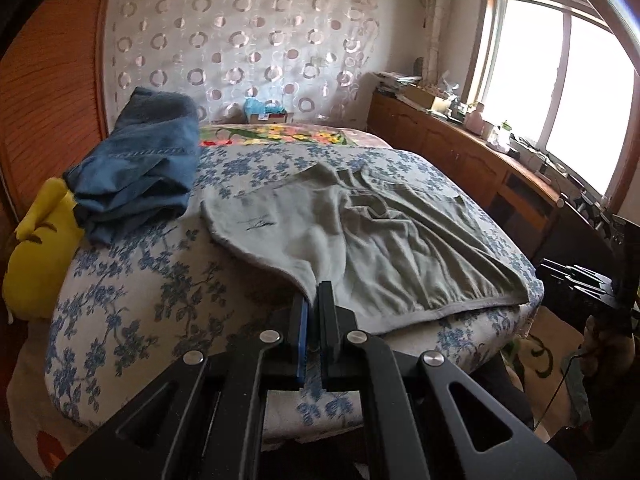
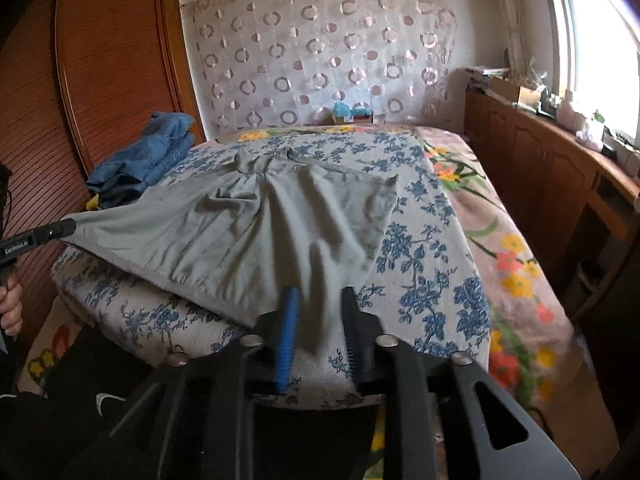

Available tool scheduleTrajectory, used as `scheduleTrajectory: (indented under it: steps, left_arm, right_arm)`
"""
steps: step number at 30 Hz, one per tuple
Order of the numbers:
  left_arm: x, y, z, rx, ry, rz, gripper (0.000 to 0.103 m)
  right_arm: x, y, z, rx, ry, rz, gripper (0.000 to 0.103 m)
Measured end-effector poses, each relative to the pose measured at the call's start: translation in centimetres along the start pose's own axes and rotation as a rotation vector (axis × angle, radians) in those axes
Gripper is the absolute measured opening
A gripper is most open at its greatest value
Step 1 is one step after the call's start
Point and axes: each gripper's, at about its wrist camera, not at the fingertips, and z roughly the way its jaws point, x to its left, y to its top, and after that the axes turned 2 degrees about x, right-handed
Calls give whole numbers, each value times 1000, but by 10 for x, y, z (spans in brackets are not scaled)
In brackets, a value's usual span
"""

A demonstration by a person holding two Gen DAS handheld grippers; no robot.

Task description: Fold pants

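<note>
Filling most of both views is the bed (image 1: pixel 120 280), covered by a blue-flowered sheet, with a brighter flowered blanket (image 2: pixel 508 248) along its right side and far end. On it lie the grey pants (image 1: pixel 360 232), spread across the middle and near part of the bed, wrinkled, with one edge reaching the near rim. A pile of folded jeans (image 1: pixel 140 172) sits at the far left, well apart from the pants, and a yellow cushion (image 1: pixel 36 248) is wedged beside it against the wooden wardrobe (image 2: pixel 100 60). A low wooden cabinet (image 1: pixel 460 148) cluttered with small things runs under the window on the right.

The left hand-held gripper (image 1: pixel 313 300) has its fingers nearly together, pinching the near left corner of the pants; in the right wrist view that corner is pulled out taut and lifted off the bed. The right hand-held gripper (image 2: pixel 318 316) stands partly open with the near right corner of the pants lying between its fingers, not yet clamped as far as I can tell; this part is blurred.

The risk I see: if the left side keeps pulling while the right is unclamped, the cloth could slide out from between the open fingers and drag the pants sideways, bunching them. A thin pinch at the left corner could also slip under tension.
</note>
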Motion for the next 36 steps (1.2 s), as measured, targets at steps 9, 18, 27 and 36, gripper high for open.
scheduleTrajectory:
  steps: [9, 18, 27, 36]
  left_arm:
    - [-67, 31, 25, 13, -56, 122, 5]
    - [-129, 49, 51, 39, -106, 199, 5]
    - [-181, 61, 62, 61, -140, 261, 5]
    - [-223, 66, 68, 77, -191, 302, 5]
  right_arm:
    - [-4, 3, 9, -19, -9, 6, 41]
    - [-14, 2, 8, -28, 0, 6, 46]
    - [-23, -3, 0, -44, -4, 26, 46]
    - [-22, -5, -15, -71, -12, 46, 46]
